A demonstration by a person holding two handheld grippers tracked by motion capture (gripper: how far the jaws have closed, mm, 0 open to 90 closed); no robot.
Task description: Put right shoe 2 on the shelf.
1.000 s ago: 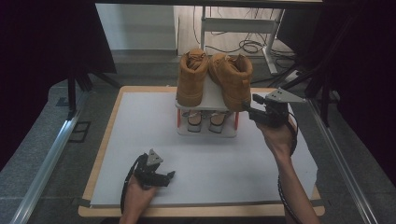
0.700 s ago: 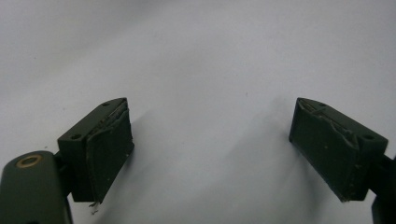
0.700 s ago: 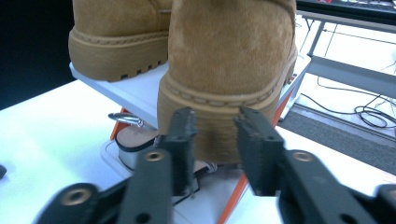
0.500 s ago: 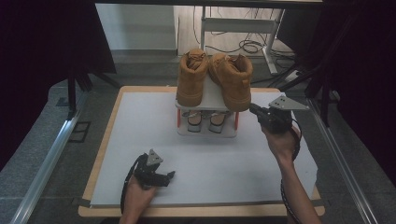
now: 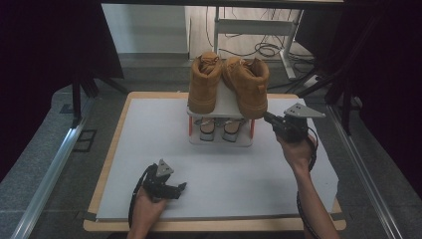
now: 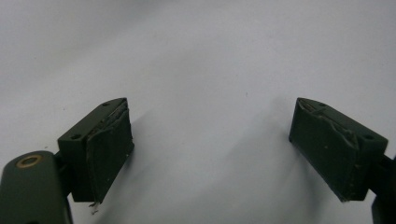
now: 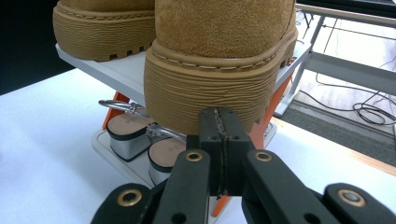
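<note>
Two tan suede boots (image 5: 204, 84) (image 5: 249, 87) stand on the top shelf of a small white rack with orange posts (image 5: 226, 102). A second pair of shoes (image 5: 207, 129) sits on its lower shelf. My right gripper (image 5: 267, 118) is shut with nothing between its pads, level with the right boot's heel and just right of it. In the right gripper view the shut pads (image 7: 219, 121) sit directly in front of that boot's ribbed sole (image 7: 210, 88), and I cannot tell whether they touch it. My left gripper (image 5: 181, 186) rests open near the front edge, its jaws (image 6: 210, 149) wide over bare mat.
A white mat (image 5: 149, 139) covers the wooden table (image 5: 112, 164). A metal rail (image 5: 50, 164) runs along the left side. Beyond the table are a desk frame (image 5: 249, 25) and floor cables (image 5: 263, 50). A metal ring (image 7: 116, 105) hangs on the rack's lower level.
The right gripper's jaws have closed with nothing in them, and the hand has shifted slightly by the right boot. The left gripper has stayed where it was.
</note>
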